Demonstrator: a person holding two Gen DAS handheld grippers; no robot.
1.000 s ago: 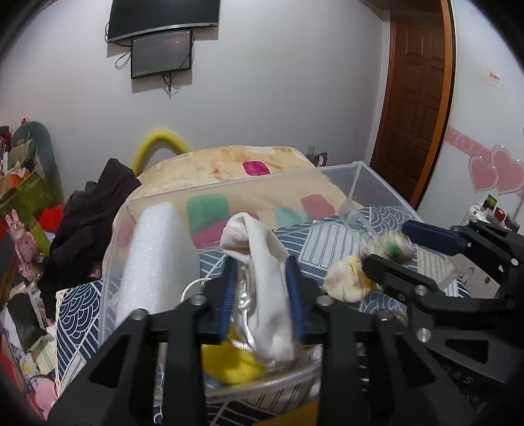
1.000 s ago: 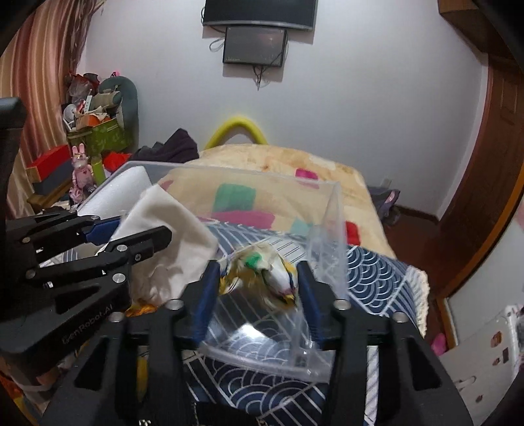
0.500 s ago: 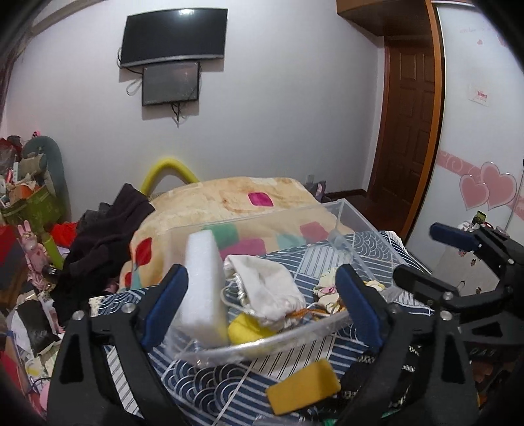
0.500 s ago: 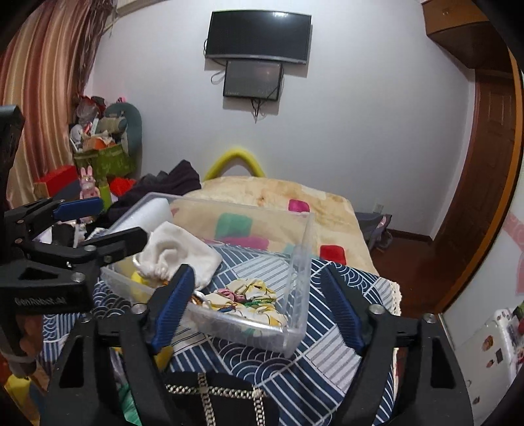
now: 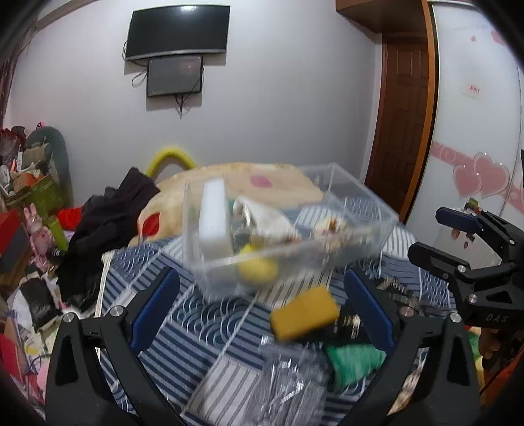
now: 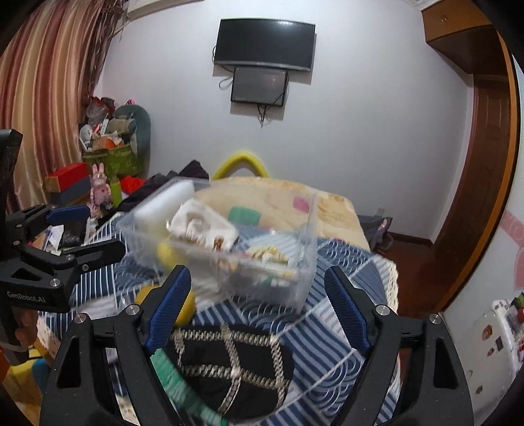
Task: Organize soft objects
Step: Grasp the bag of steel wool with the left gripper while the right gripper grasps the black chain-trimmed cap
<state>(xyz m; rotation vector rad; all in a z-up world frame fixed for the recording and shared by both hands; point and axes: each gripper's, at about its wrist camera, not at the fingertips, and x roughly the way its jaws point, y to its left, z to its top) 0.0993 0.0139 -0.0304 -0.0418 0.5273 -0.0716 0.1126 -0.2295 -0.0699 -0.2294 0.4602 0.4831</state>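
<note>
Two wrist fisheyes, both facing the far wall with its television (image 5: 178, 31) across the clear plastic bin (image 5: 357, 226) on the blue striped cloth (image 5: 203, 324). Left view set near the cloth's left side, bin close ahead, door (image 5: 402, 121) at right. Right view placed further right, curtain (image 6: 49, 85) at left. Shared: bin, cloth, television, yellow sponge (image 5: 304, 313), and each other's gripper at the inner edge.

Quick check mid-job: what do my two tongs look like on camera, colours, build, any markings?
Both tongs, left and right, are matte black angular frames with triangular cut-outs and silver bolts. Each finger carries a ribbed blue pad. Seen side-on, the left body reads "GenRobot.AI" in white; the right shows lettering ending "DAS". No cables or sleeves visible.
</note>
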